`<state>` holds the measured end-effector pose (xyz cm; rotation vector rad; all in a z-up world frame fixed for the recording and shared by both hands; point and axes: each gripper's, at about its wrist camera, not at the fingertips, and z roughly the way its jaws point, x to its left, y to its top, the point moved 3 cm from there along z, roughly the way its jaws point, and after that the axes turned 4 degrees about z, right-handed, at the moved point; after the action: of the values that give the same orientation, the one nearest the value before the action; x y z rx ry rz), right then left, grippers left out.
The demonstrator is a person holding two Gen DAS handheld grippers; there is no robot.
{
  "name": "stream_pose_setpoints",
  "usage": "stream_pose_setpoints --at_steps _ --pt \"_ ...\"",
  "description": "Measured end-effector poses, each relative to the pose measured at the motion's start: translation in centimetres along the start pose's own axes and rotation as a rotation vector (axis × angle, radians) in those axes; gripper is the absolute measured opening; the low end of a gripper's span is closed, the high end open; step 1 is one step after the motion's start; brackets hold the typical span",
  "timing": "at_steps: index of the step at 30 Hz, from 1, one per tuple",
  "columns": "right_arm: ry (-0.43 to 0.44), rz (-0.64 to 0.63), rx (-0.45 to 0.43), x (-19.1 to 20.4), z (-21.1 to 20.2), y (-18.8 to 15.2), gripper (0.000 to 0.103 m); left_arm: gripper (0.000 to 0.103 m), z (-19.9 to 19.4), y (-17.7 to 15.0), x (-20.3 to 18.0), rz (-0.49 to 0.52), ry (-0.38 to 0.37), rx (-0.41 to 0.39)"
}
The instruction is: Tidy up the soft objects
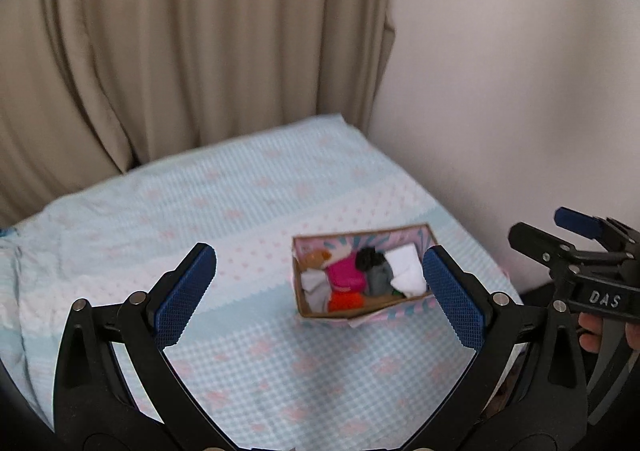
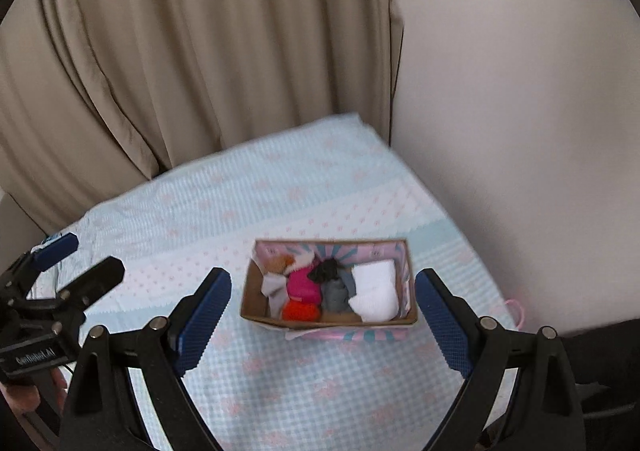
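Note:
A small cardboard box (image 1: 400, 309) (image 2: 360, 333) with pink patterned sides sits on the bed, packed with soft items. Inside are a white sock (image 1: 406, 271) (image 2: 376, 291), a pink piece (image 1: 346, 271) (image 2: 304, 285), an orange one (image 2: 300, 309), grey and black socks (image 2: 336, 293), and a brown plush (image 2: 280, 261). My left gripper (image 1: 320, 291) hangs open and empty above the bed, left of the box. My right gripper (image 2: 324, 319) is open and empty too, its fingers framing the box from well above. Each gripper shows at the edge of the other's view.
The bed has a light blue checked sheet (image 1: 240, 211) with pink motifs. A beige curtain (image 2: 200, 51) hangs behind it and a white wall (image 2: 520, 131) runs along its right edge. A hand (image 1: 592, 331) holds the right gripper's handle. A pink cord (image 2: 516, 311) lies by the bed's right edge.

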<state>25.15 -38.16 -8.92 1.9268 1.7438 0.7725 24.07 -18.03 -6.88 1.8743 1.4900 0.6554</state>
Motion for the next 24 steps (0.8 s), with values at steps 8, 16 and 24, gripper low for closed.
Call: stream_pose_setpoints --at_steps 8,16,24 --pt "-0.018 -0.004 -0.202 3.0 -8.1 -1.6 0.092 0.103 -8.8 -0.5 1.6 0.035 0.071 -0.163" --pt "-0.058 -0.021 -0.297 4.2 -10.9 -3.4 0.092 0.103 -11.6 -1.5 2.4 0.003 0.051 -0.198" --pt "-0.066 0.0 -0.324 4.0 -11.9 -3.9 0.092 0.103 -12.3 -1.6 2.3 0.008 0.063 -0.247"
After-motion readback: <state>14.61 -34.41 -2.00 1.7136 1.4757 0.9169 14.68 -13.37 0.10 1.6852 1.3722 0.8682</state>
